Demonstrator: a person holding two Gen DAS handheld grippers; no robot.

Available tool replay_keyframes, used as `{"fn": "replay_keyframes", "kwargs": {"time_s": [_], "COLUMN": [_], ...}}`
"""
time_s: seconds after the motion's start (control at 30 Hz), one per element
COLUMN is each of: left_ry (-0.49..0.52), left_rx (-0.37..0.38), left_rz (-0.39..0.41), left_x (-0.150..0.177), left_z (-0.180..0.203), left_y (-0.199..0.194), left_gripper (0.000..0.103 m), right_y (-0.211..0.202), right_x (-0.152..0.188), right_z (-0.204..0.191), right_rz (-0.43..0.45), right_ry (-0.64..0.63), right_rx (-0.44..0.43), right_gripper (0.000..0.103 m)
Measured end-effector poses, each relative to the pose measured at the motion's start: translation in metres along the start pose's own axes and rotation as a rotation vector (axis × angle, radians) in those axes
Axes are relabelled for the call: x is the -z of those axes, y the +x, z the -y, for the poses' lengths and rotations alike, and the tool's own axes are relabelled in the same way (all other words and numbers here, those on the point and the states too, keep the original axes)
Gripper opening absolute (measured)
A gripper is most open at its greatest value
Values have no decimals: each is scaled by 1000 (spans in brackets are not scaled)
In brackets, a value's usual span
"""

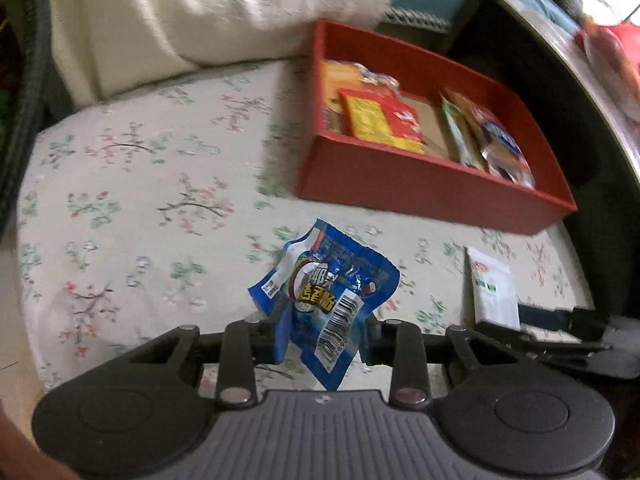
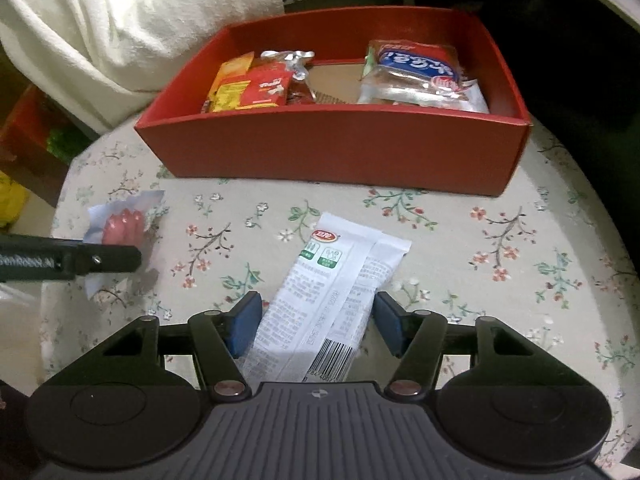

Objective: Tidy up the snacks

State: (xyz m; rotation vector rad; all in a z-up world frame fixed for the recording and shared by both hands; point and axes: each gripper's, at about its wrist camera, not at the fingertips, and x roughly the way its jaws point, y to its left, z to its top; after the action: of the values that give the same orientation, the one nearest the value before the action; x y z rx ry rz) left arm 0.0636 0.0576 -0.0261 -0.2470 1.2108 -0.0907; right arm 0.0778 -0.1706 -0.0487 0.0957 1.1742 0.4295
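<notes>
While boxed: perhaps five snack packets; two outside.

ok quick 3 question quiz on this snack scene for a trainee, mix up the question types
1. True or false: the left tool is shut on the blue snack packet.
2. Which item lies between the open pads of the right tool? A) the white snack packet B) a yellow box C) a drink can
3. Fill in: the sorted snacks sit in a ____ box on the floral cushion.

Key: 1 true; 2 A; 3 red
</notes>
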Motion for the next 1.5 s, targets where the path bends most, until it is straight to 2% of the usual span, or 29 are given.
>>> {"fn": "replay_keyframes", "kwargs": {"time_s": [0.07, 0.17, 0.33, 0.5, 0.8, 1.0, 1.17, 1.27, 1.33, 1.4, 1.43, 1.5], "left_ry": [-9, -27, -32, -38, -18, -3, -4, 2, 2, 3, 3, 2], "left_rx": [22, 62, 137, 169, 216, 268, 300, 303, 300, 295, 292, 300], "left_rz": [5, 19, 59, 79, 69, 80, 84, 97, 91, 82, 78, 66], "left_x": [-1, -5, -13, -17, -16, -16, -18, -18, -18, -17, -18, -18], "left_z": [-4, -10, -6, -3, -2, 1, 3, 6, 8, 9, 9, 10], "left_y": [-5, -12, -28, -35, -37, -46, -50, -53, -51, -48, -46, -43], "left_gripper": [26, 26, 26, 26, 26, 26, 26, 26, 26, 26, 26, 26], "right_y": [6, 7, -2, -13, -18, -19, -28, -30, -29, -28, -24, -18], "right_x": [1, 2, -2, -3, 5, 9, 12, 12, 12, 11, 12, 12], "right_z": [-3, -5, 2, 16, 30, 35, 48, 56, 53, 39, 35, 24], "right_rz": [-17, -22, 15, 47, 50, 52, 92, 107, 99, 79, 55, 23], "right_ry": [-10, 1, 72, 144, 178, 239, 349, 398, 379, 269, 248, 233], "right_rx": [12, -17, -84, -146, -121, -156, -280, -327, -284, -123, -122, -126], "right_gripper": [68, 67, 66, 65, 61, 61, 61, 57, 57, 58, 62, 64]}}
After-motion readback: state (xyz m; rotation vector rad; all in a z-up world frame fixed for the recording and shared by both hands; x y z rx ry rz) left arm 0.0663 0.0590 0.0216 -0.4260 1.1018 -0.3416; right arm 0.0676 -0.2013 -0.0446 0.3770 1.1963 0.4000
